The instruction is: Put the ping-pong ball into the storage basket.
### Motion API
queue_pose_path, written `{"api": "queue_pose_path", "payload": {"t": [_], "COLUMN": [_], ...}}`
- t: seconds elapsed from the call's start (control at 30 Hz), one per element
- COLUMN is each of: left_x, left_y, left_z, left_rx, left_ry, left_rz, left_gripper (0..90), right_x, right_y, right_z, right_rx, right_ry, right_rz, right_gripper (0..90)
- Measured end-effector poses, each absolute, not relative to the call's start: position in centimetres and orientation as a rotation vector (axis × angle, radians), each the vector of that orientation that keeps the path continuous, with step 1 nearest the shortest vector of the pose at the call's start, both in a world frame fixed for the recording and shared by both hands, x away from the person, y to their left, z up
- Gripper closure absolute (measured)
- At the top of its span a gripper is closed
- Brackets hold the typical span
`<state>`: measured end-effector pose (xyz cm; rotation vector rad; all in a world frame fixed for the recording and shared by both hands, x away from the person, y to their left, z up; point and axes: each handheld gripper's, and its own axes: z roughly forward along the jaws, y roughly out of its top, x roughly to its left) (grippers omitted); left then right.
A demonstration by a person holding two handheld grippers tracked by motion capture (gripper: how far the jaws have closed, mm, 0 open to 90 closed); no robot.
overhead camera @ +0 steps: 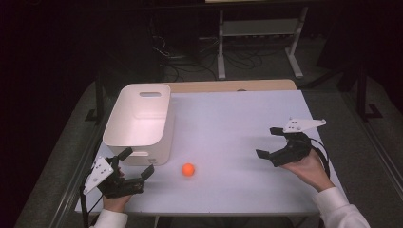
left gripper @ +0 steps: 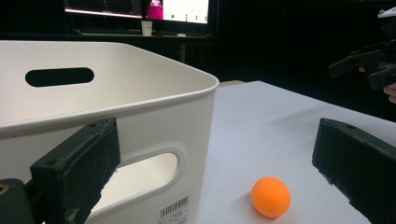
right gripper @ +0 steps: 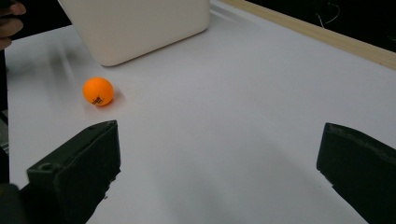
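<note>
Ball [overhead camera: 188, 169] sits on the table just right of my left gripper [overhead camera: 138, 164], whose jaws gape wide and hold nothing; I slide across, centre it, then close gently beside the bin [overhead camera: 138, 124].

– That orange ball [overhead camera: 188, 169] looks like smooth matt plastic, with small dark print on it.
– And the white bin [overhead camera: 142, 118]: smooth plastic, faint sheen, paper barcode sticker. The table [overhead camera: 237, 123] is matt white, its far edge pale wood.
</note>
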<state>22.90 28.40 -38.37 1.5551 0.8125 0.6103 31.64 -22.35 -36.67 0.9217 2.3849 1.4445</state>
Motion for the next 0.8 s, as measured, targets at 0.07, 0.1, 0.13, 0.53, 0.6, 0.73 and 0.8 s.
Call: {"api": "queue_pose_path", "payload": {"t": [0.07, 0.1, 0.13, 0.53, 0.6, 0.73, 0.8], "left_x": [22.9, 22.9, 22.9, 22.9, 22.8, 22.8, 22.8], "left_y": [28.4, 28.4, 28.4, 28.4, 28.4, 28.4, 28.4], "left_z": [-38.4, -38.4, -38.4, -38.3, -38.3, -38.3, -38.3], "left_rx": [1.556, 1.557, 1.556, 1.553, 1.553, 1.554, 1.554], "left_ry": [0.811, 0.812, 0.811, 0.813, 0.813, 0.813, 0.814], "left_rz": [0.612, 0.611, 0.611, 0.611, 0.611, 0.612, 0.611], "left_gripper": [0.4, 0.4, 0.4, 0.4, 0.4, 0.4, 0.4], "right_x": [31.8, 31.8, 31.8, 32.0, 32.1, 32.2, 32.2], "right_y": [-22.1, -22.1, -21.9, -21.0, -20.7, -20.3, -20.0], "right_z": [-36.6, -36.6, -36.6, -35.6, -35.4, -35.2, -35.0], "right_rx": [0.914, 0.914, 0.906, 0.856, 0.845, 0.817, 0.816], "right_ry": [2.403, 2.403, 2.411, 2.437, 2.443, 2.458, 2.465], "right_rz": [1.433, 1.433, 1.424, 1.414, 1.413, 1.404, 1.404], "right_gripper": [0.0, 0.0, 0.0, 0.0, 0.0, 0.0, 0.0]}}
